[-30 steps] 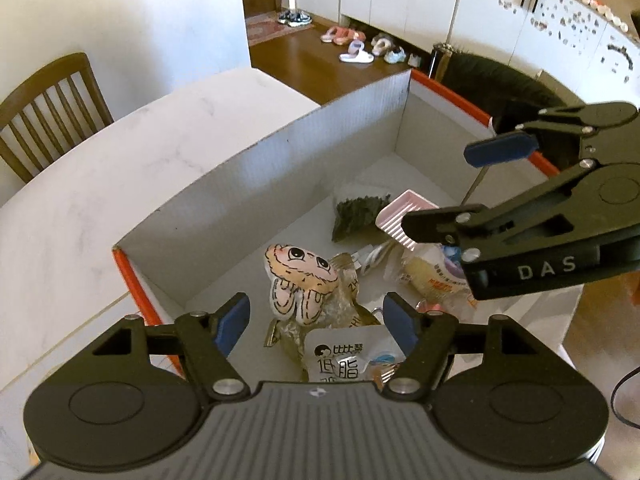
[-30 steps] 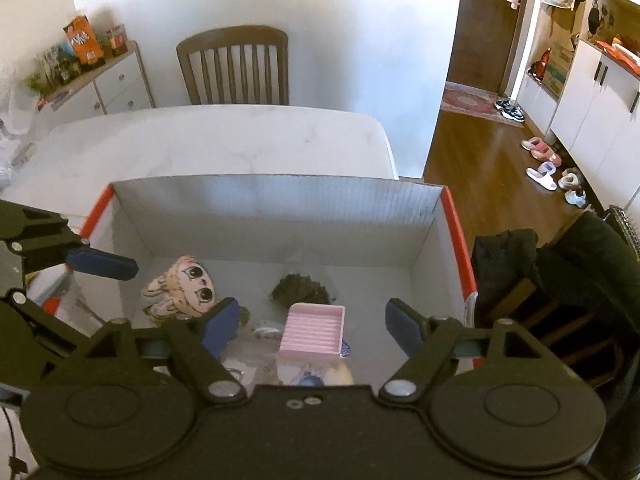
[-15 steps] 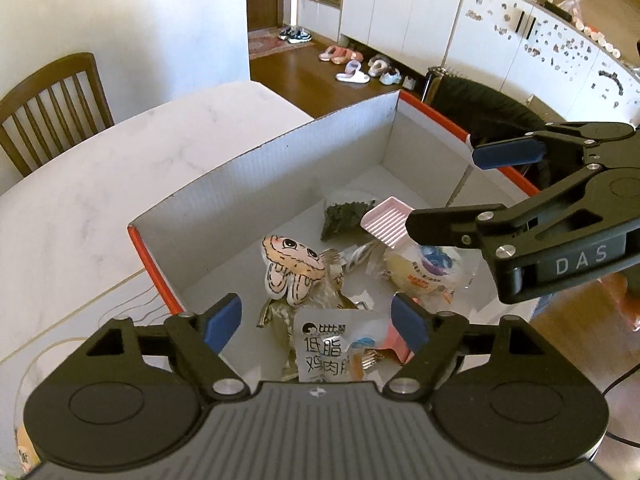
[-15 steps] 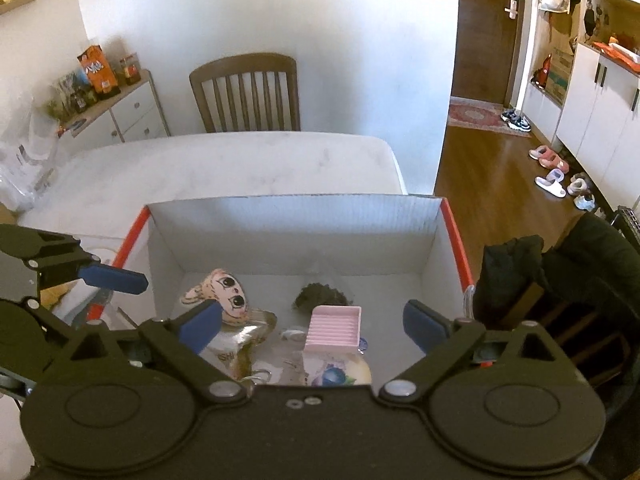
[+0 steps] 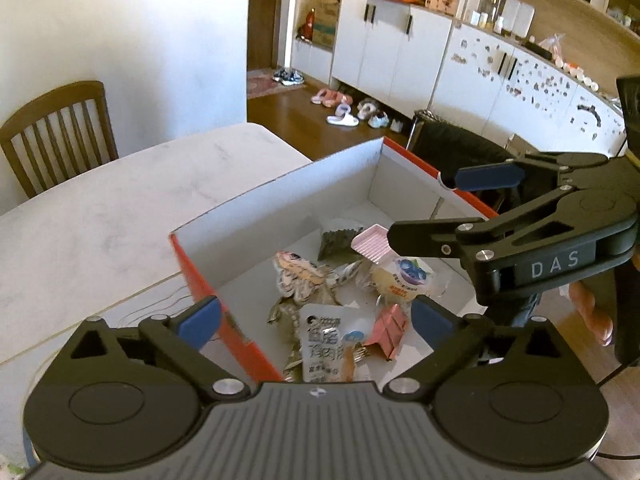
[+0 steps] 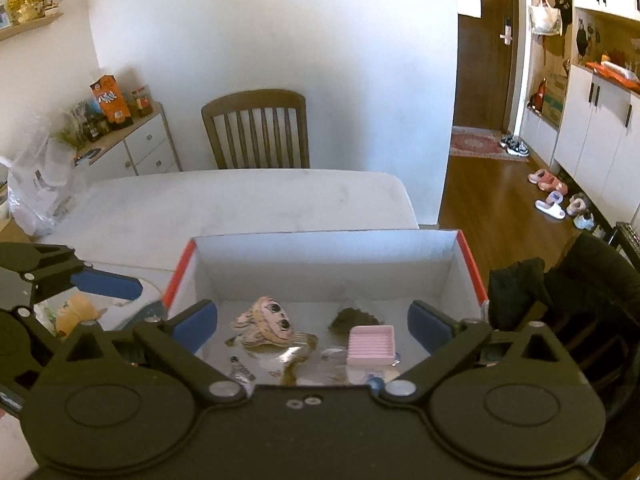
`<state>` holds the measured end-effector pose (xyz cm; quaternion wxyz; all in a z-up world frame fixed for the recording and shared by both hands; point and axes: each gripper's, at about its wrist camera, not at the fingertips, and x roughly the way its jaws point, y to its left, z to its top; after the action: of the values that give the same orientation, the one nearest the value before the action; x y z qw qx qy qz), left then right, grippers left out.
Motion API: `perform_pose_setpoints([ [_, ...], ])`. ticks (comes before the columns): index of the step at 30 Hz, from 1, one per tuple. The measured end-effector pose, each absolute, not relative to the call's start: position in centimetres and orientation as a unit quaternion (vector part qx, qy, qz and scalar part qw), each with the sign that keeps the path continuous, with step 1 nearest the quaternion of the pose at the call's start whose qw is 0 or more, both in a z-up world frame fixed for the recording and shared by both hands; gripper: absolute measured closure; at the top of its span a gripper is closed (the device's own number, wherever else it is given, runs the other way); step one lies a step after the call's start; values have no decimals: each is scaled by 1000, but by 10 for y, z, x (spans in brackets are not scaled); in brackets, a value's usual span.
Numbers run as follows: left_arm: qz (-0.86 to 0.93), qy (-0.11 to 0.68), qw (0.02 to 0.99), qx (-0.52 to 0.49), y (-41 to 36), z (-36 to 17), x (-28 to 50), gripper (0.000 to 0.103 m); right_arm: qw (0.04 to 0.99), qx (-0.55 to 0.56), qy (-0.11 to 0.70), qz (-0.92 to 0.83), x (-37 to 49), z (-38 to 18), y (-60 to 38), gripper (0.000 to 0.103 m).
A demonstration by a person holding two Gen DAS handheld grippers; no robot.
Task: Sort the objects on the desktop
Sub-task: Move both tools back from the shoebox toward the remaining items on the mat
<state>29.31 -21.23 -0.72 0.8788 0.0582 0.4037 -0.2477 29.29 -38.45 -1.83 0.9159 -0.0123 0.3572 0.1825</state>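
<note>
Cardboard walls of the red-edged box [image 5: 280, 208] are ringing the sorted clutter at frame centre, the pink tray [image 6: 371, 345] lying among it, while the left gripper [image 5: 316, 316] and right gripper [image 6: 312, 318] are hovering spread wide and empty, so either should probably be rising straight up to avoid snagging the rim.

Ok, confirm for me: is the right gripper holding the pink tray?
No, the right gripper is open and empty, while the pink tray lies below it in the box.

A wooden chair [image 6: 256, 128] stands against the white wall [image 6: 260, 28], with wood flooring [image 6: 492, 200] beside white cabinets [image 5: 400, 52].
</note>
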Motion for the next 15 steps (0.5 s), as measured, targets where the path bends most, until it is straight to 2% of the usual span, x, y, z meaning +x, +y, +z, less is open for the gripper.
perform_pose_setpoints([
  [15,-214,388,896,38,-113,-11,248,1,914,10,358,190,257,-12,-316,1],
])
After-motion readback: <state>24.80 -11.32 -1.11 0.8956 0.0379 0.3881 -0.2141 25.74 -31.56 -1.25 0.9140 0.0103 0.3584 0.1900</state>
